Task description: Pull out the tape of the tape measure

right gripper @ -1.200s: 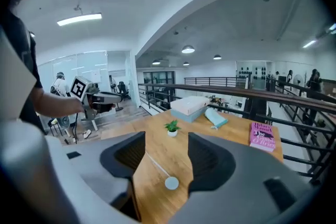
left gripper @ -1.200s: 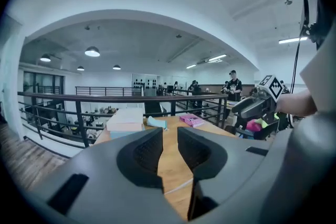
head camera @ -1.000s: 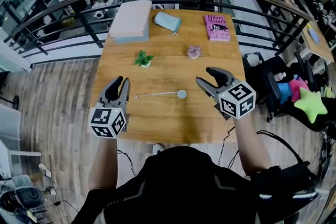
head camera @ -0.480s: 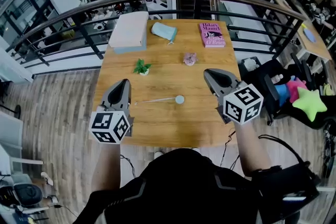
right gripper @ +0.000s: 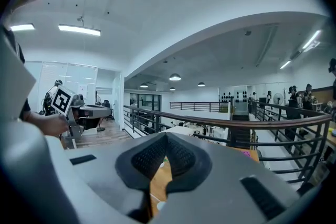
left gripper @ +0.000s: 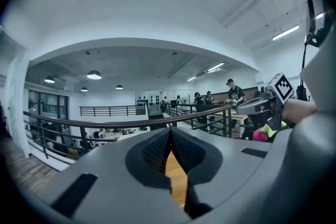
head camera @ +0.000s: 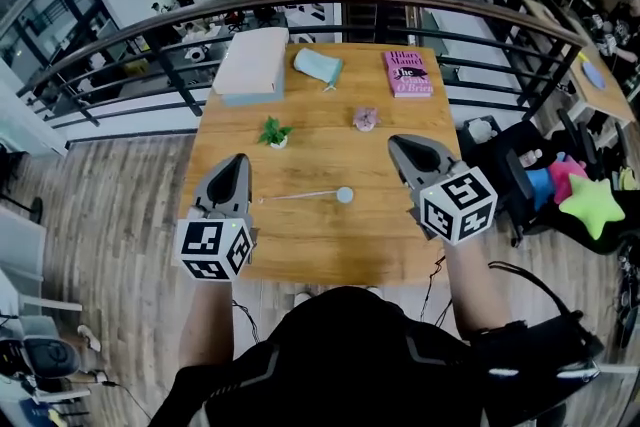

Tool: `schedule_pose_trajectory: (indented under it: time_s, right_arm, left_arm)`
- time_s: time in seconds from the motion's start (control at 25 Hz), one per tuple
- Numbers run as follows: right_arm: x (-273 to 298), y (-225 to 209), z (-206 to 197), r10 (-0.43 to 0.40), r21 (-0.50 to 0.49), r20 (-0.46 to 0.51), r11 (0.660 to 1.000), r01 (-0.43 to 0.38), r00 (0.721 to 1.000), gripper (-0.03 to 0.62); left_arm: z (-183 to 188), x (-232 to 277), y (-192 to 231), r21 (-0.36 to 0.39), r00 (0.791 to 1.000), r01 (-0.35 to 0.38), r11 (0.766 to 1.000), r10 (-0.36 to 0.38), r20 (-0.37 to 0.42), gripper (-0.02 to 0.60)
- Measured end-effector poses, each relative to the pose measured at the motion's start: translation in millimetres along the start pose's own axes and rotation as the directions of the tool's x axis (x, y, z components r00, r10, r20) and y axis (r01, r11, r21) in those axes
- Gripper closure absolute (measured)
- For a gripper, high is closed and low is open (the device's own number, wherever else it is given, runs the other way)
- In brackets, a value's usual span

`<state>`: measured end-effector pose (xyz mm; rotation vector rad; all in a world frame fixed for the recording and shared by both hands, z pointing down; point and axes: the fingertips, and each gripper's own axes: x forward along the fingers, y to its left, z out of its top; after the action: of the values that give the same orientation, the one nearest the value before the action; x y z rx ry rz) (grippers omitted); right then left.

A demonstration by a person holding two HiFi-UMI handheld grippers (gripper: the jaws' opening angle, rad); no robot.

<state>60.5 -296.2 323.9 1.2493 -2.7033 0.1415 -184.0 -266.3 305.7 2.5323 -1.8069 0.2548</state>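
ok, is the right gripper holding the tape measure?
No: the right gripper is shut on nothing, and the tape measure lies on the table apart from it.

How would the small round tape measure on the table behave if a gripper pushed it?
The tape measure looks small and round, so it is probably light and may slide or spin on the smooth wooden table. Its thin tape, lying drawn out leftward, will likely flex.
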Motion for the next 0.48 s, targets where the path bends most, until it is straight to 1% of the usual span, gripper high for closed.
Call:
schedule_pose_trajectory:
  time_s: [0.16,0.24,0.36,0.48]
  right_arm:
    - [2.8,-4.2,4.0,-0.009,0.003,0.008,1.0,0.009,1.0,0.586]
    - [3.3,-5.5,5.5,-0.01,0.005,0.01,1.0,0.01,1.0,0.586]
    - [4.1,-8.0,6.7,-0.015,0.001,0.009,1.0,0.015,1.0,0.586]
    - [5.2,-8.3,7.0,-0.014,-0.004,0.004,1.0,0.014,1.0,0.586]
  left_arm:
    - [-2.3,0.4,5.3,-0.035,1.0,-0.016,0.999,0.016,0.0,0.552]
    - [-3.6,0.7,5.8,-0.034,1.0,-0.018,0.999,0.018,-0.008,0.552]
    - [-6.1,2.6,5.7,-0.008,1.0,-0.014,1.0,0.014,-0.027,0.552]
    - [-6.3,2.5,8.3,-0.02,1.0,-0.019,1.0,0.019,-0.023,0.552]
